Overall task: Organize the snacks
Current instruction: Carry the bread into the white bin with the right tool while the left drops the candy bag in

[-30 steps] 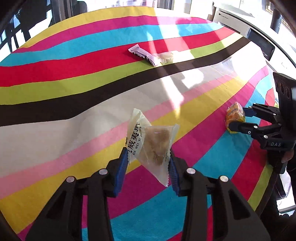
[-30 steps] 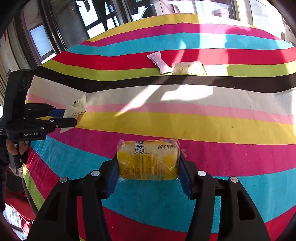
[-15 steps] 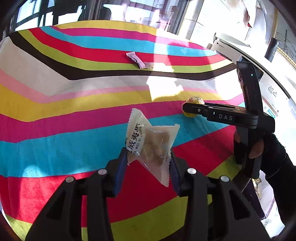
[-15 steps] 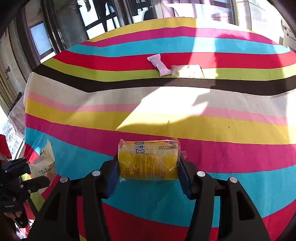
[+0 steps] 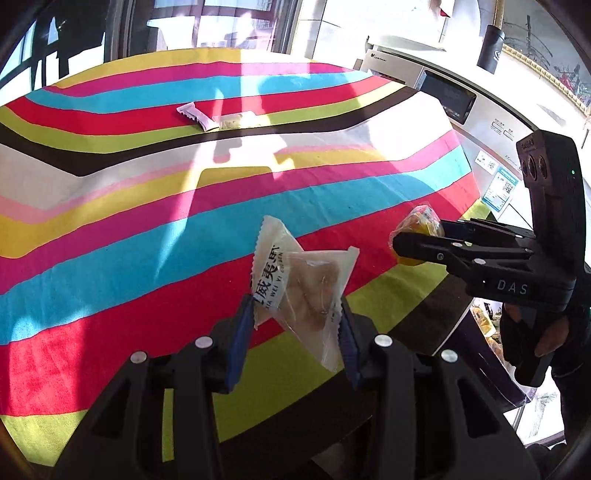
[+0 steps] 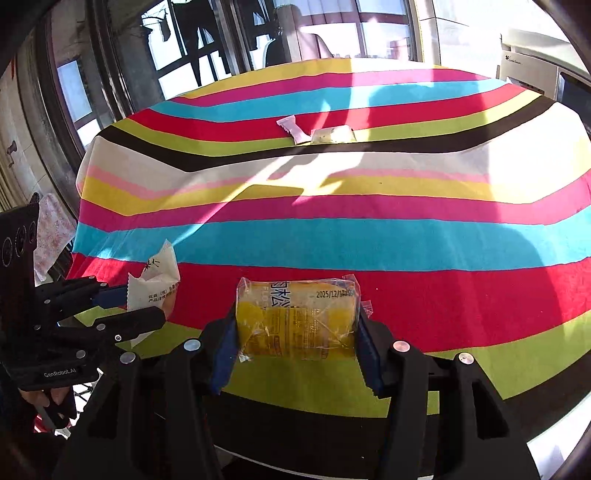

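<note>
The left gripper (image 5: 297,319) has its jaws closed on a pastry pack (image 5: 301,284) at 6 o'clock: light, crinkly film, crumbly inside. The right gripper (image 6: 295,332), at 3 o'clock, clamps a soft yellow cake (image 6: 295,319) across its ends, above the surface (image 6: 332,240).

I see a striped tablecloth (image 6: 369,236) in yellow, pink, blue, red, green, black and white over the table, sunlit with shadows across it. At one o'clock in the right wrist view, a white appliance (image 6: 535,66), perhaps a washing machine. At twelve, tall windows (image 6: 376,29). A floral cloth (image 6: 53,229) at nine.
</note>
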Tool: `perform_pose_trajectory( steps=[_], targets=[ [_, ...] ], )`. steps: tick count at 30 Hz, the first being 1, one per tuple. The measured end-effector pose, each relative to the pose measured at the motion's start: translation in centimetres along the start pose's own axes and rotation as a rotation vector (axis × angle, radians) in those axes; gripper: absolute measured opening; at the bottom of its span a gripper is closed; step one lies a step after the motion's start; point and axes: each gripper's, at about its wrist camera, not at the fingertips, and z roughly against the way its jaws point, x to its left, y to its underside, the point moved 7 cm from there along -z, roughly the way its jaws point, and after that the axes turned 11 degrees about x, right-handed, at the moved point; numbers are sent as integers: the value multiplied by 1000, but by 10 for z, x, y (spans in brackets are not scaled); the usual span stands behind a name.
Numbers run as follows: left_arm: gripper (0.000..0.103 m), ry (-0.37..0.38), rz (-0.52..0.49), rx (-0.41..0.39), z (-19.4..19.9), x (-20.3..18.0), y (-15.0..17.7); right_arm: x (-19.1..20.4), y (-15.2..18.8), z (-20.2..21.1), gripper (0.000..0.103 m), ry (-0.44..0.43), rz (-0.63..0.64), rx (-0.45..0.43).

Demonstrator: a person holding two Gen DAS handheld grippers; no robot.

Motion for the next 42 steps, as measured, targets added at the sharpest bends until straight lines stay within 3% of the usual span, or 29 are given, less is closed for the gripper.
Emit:
perform_pose_trajectory(
  steps=[11, 27, 34, 42],
  targets=[
    [43, -30, -165, -24, 5, -60, -31, -40, 53, 52, 54, 68, -36, -36],
    [43, -6, -418, 23, -13, -162, -30, -120, 129, 91, 54, 96, -293, -86],
    [43, 35, -541, 48, -25, -217, -23, -154, 157, 103, 54, 139, -396, -107],
    [43, 143, -724, 114, -43, -294, 8, -195, 185, 123, 54, 242, -469, -99]
  ],
)
